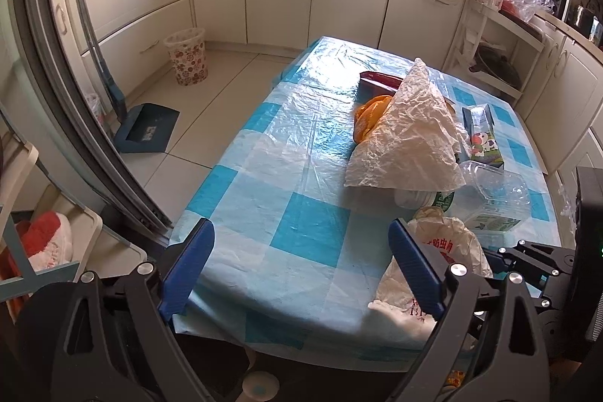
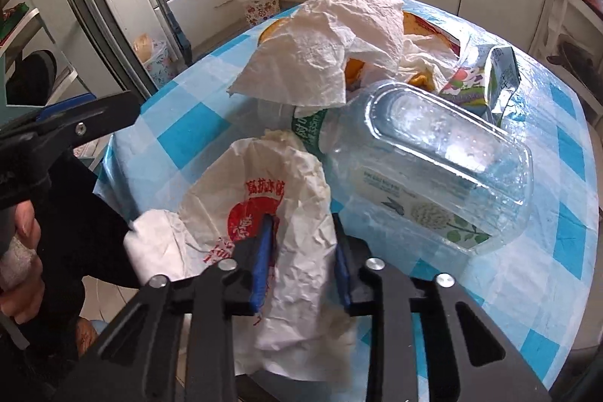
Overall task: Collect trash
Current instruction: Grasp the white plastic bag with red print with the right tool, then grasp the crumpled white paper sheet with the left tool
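Bag (image 2: 264, 213) lies under my right tool (image 2: 301, 247), long axis toward me | jaws narrowed, pinching its crumpled middle | left tool (image 1: 301, 270) wide open, empty, beside it over worktop (image 1: 264, 206)

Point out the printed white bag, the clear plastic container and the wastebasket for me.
printed white bag (image 2: 301, 251), right wrist view, crumpled middle.
clear plastic container (image 2: 448, 142), right wrist view, flat top face.
wastebasket (image 1: 187, 60), left wrist view, patterned side wall.

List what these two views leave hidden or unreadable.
- Green-labelled bottle: both views, body buried under the crumpled paper towel.
- Orange item: left wrist view, mostly covered by that towel.
- Printed white bag: right wrist view, lower print hidden by the right gripper.
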The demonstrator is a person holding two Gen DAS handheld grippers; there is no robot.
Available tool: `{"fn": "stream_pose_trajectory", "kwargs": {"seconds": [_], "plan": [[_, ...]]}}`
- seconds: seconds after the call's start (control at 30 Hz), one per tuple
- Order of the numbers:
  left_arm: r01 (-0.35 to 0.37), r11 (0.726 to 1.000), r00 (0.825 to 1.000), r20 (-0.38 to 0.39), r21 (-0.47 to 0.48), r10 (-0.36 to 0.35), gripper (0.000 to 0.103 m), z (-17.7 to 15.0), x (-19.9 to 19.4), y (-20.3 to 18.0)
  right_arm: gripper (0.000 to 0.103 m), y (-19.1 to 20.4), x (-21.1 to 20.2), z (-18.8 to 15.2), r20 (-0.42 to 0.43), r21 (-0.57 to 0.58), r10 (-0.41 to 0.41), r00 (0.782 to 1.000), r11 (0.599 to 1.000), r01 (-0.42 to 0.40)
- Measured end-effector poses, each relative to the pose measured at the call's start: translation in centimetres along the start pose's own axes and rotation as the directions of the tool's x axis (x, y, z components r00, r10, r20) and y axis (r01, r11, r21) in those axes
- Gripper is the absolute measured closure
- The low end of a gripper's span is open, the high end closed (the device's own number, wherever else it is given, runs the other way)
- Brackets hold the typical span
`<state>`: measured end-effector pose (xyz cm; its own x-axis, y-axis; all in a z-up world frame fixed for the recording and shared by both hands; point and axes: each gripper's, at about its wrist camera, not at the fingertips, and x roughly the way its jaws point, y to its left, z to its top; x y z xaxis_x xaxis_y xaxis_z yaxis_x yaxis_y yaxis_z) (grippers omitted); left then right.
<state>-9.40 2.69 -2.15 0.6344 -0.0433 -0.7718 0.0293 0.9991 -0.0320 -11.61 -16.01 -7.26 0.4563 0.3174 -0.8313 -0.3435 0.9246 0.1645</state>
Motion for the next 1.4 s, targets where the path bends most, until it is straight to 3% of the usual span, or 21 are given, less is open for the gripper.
{"fn": "stream_pose_trajectory", "kwargs": {"seconds": [0.3,0.47,0.6,0.9,0.93,1.0,1.07,1.1,1.13,1.17,1.23,1.4], "plan": [[0.018,1.0,1.0,0.01,0.013,-0.018,0.013,0.8,0.3,-1.0,0.081,-2.6,-2.4,-1.5,0.016,0.038,-0.006,1.0,0.999,0.006],[0.042,0.994,0.998,0.039,0.097,-0.046,0.009,3.3,0.5,-4.0,0.081,-5.5,-3.8,-3.3,0.013,0.125,-0.054,0.998,0.991,0.052],[0.044,0.982,0.998,0.035,0.181,-0.051,0.008,5.6,2.7,-7.4,0.081,-7.5,-4.5,-4.1,0.001,0.196,-0.089,0.996,0.977,0.087],[0.036,0.97,0.999,0.009,0.242,-0.039,0.009,8.7,7.4,-11.6,0.078,-9.0,-4.8,-5.0,-0.023,0.239,-0.101,0.995,0.965,0.104],[0.043,0.969,0.999,0.011,0.242,-0.047,0.012,8.8,7.4,-11.7,0.077,-9.2,-4.8,-5.0,-0.026,0.243,-0.099,0.995,0.965,0.102],[0.057,0.973,0.998,0.022,0.224,-0.063,0.031,8.9,7.1,-11.4,0.076,-9.4,-4.8,-5.1,-0.028,0.251,-0.094,0.995,0.963,0.098],[0.101,0.976,0.995,0.005,0.192,-0.104,0.063,9.2,7.0,-10.6,0.076,-9.8,-5.0,-5.3,-0.027,0.255,-0.091,0.996,0.962,0.095],[0.119,0.977,0.993,-0.004,0.177,-0.12,0.071,9.3,7.1,-10.2,0.075,-9.7,-5.0,-5.2,-0.027,0.254,-0.091,0.995,0.962,0.095],[0.13,0.977,0.991,-0.012,0.168,-0.13,0.087,9.4,7.1,-9.9,0.075,-9.7,-4.9,-5.2,-0.027,0.253,-0.092,0.995,0.963,0.096],[0.14,0.977,0.99,-0.018,0.161,-0.139,0.094,9.3,7.2,-9.6,0.075,-9.6,-4.9,-5.1,-0.027,0.252,-0.093,0.995,0.963,0.097],[0.163,0.976,0.987,-0.017,0.144,-0.162,0.1,9.3,7.0,-8.9,0.075,-9.5,-4.8,-4.9,-0.027,0.249,-0.095,0.995,0.963,0.099],[0.235,0.968,0.971,0.027,0.09,-0.238,0.1,10.0,4.8,-6.8,0.075,-9.5,-4.8,-5.0,-0.027,0.247,-0.097,0.995,0.964,0.101]]}}
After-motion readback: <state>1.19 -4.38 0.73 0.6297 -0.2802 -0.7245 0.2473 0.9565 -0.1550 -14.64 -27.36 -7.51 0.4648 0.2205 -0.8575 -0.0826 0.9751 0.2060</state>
